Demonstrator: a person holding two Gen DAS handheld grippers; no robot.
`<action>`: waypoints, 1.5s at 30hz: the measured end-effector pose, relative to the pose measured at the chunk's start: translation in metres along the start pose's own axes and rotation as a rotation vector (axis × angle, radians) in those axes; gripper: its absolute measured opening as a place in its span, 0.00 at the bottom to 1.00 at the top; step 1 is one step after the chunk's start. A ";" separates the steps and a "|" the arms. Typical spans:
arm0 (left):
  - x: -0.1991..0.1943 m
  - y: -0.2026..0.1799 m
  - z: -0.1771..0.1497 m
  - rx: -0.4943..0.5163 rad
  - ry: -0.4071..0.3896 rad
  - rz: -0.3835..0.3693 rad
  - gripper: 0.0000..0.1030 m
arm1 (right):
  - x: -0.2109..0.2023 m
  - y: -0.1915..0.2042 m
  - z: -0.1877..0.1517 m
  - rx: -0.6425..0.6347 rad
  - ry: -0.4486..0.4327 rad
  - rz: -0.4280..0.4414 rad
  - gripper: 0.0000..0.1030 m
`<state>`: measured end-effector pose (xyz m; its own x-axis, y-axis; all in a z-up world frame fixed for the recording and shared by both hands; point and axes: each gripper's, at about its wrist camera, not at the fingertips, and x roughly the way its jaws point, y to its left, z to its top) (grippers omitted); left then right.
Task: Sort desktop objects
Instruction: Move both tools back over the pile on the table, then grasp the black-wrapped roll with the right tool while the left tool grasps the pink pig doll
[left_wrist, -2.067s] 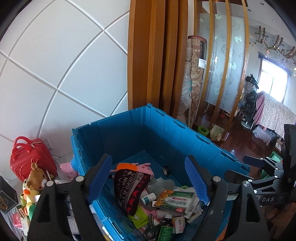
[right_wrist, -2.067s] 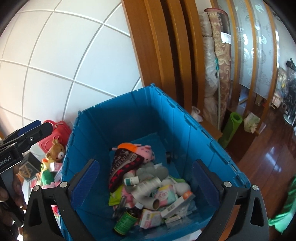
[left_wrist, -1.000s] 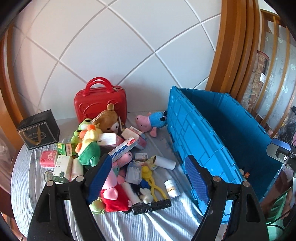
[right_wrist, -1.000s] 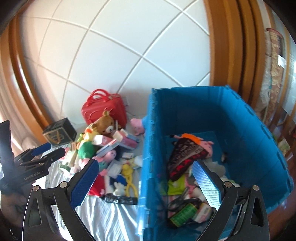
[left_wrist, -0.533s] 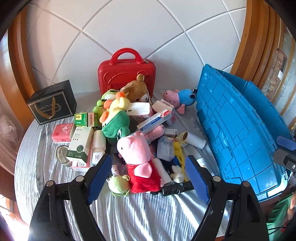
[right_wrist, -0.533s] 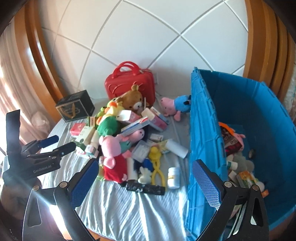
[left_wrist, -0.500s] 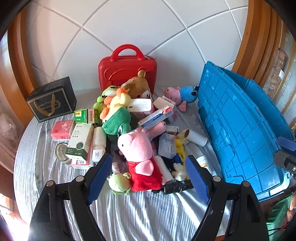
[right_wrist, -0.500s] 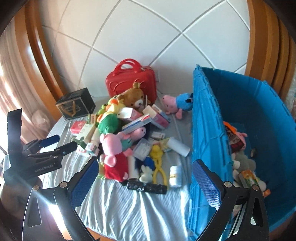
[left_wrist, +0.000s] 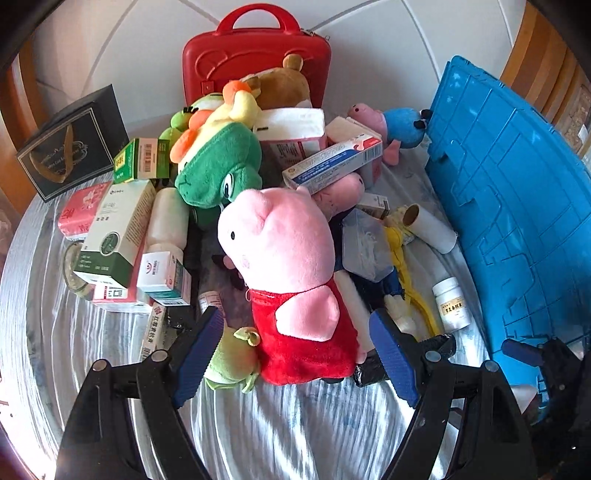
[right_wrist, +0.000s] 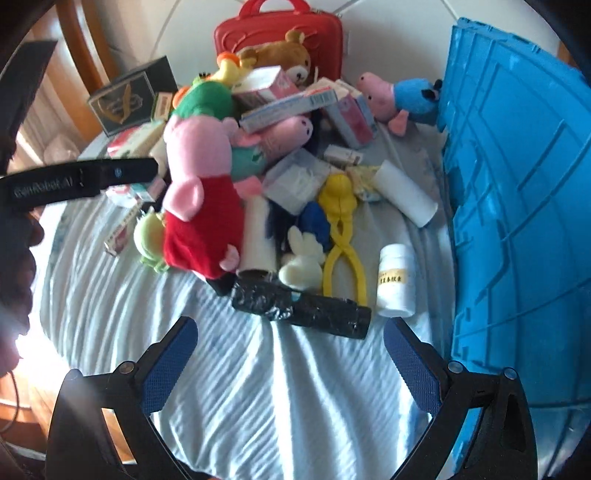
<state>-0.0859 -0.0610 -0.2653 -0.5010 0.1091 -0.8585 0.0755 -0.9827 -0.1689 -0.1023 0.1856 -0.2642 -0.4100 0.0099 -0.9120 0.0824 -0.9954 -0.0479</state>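
Note:
Toys and boxes are heaped on the striped cloth. A pink pig plush in a red dress (left_wrist: 280, 258) (right_wrist: 199, 177) lies at the front of the heap. My left gripper (left_wrist: 295, 332) is open, its blue pads on either side of the pig's dress without pressing on it. My right gripper (right_wrist: 290, 332) is open over bare cloth, just short of a black wrapped roll (right_wrist: 303, 304). Beyond the roll are a white pill bottle (right_wrist: 395, 280) and yellow tongs (right_wrist: 343, 236). The blue crate (right_wrist: 517, 184) (left_wrist: 517, 203) stands to the right.
Behind the heap stand a red case (left_wrist: 255, 62) and a black gift box (left_wrist: 70, 147). A green plush (left_wrist: 218, 166), medicine boxes (left_wrist: 114, 232) and a small pig in blue (left_wrist: 391, 125) crowd the middle. The round table's edge (left_wrist: 22, 295) curves at the left.
Both grippers have come down towards the table, so the heap looks larger and nearer. The crate's inside has left the right wrist view. Neither gripper's jaws have changed width.

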 end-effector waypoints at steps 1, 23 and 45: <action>0.008 0.002 0.000 -0.004 0.011 0.004 0.78 | 0.013 -0.001 -0.002 -0.014 0.015 -0.011 0.99; 0.063 0.020 0.004 -0.036 0.066 -0.017 0.78 | 0.126 0.024 -0.025 -0.114 0.201 -0.012 0.57; 0.093 0.010 0.017 -0.092 0.071 0.007 0.70 | 0.127 0.014 -0.019 -0.073 0.192 -0.002 0.65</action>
<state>-0.1461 -0.0634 -0.3389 -0.4378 0.1157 -0.8916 0.1597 -0.9659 -0.2037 -0.1359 0.1749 -0.3880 -0.2298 0.0369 -0.9725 0.1505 -0.9859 -0.0729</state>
